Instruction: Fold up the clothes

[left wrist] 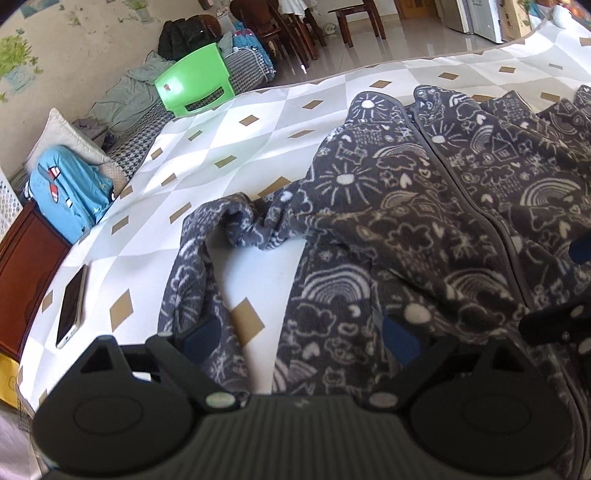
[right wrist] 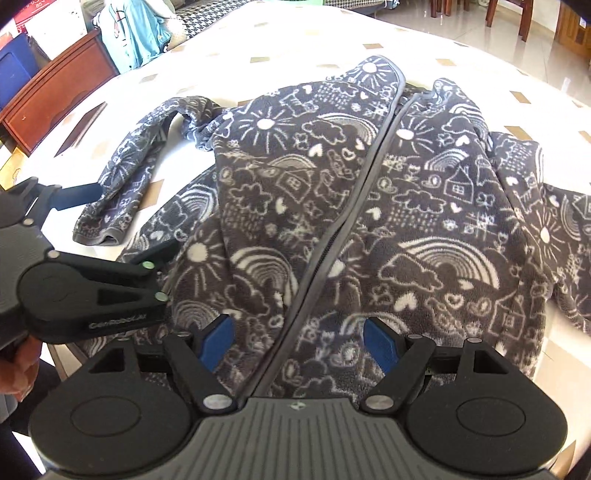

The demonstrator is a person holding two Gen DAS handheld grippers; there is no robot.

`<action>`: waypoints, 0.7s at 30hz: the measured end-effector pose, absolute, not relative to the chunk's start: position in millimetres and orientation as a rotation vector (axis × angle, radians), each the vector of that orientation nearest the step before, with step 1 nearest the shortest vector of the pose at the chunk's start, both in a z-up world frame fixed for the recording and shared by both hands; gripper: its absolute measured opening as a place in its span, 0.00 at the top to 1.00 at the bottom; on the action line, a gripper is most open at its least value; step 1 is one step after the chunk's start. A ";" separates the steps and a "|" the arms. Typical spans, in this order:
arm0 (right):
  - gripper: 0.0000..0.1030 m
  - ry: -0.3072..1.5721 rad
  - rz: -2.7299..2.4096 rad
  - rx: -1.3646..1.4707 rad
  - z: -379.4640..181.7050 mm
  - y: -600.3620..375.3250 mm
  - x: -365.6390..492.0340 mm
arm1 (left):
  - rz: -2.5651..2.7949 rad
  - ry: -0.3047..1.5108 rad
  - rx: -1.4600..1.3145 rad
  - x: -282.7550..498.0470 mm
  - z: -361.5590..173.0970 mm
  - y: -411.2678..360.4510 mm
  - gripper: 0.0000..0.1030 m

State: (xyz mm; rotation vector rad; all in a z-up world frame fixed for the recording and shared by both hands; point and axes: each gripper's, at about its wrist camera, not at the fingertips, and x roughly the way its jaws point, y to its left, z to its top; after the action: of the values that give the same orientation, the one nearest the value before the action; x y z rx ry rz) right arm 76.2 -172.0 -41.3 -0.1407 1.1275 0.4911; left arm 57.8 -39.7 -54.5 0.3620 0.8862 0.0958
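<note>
A dark grey fleece jacket (right wrist: 332, 192) with white doodles lies face up on the table, its zip (right wrist: 354, 192) closed down the middle. One sleeve (left wrist: 207, 266) bends out in a loop at the left, and its cuff (right wrist: 99, 232) lies flat. My left gripper (left wrist: 301, 339) is open, low over the jacket's left side, one finger by the sleeve. In the right wrist view it (right wrist: 129, 221) straddles the cuff without pressing it. My right gripper (right wrist: 299, 341) stands open above the hem, astride the zip, nothing pinched. Its fingers (left wrist: 580, 250) show at the right edge.
A diamond-patterned cloth (left wrist: 229, 129) covers the table. A phone (left wrist: 72, 306) lies near the table's left edge. Beyond the table stand a green chair (left wrist: 195, 79), a wooden cabinet (left wrist: 26, 273), a blue garment (left wrist: 70, 192) and wooden chairs (left wrist: 291, 29).
</note>
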 end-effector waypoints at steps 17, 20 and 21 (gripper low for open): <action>0.23 1.186 0.454 -0.054 -56.3 -189.0 86.7 | 0.272 0.973 0.229 39.0 -84.7 -4.8 0.00; 0.23 1.188 0.450 -0.015 -55.4 -194.7 89.8 | 0.308 0.973 0.242 31.8 -85.4 -4.2 0.00; 0.23 1.189 0.448 -0.002 -55.2 -196.7 91.0 | 0.316 0.973 0.247 29.7 -85.7 -4.3 0.00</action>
State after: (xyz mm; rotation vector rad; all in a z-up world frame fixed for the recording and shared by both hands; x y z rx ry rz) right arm 91.0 -196.7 -55.2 -0.0020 1.1886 0.4483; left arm 29.7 -4.3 -85.7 0.2473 0.9734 0.3164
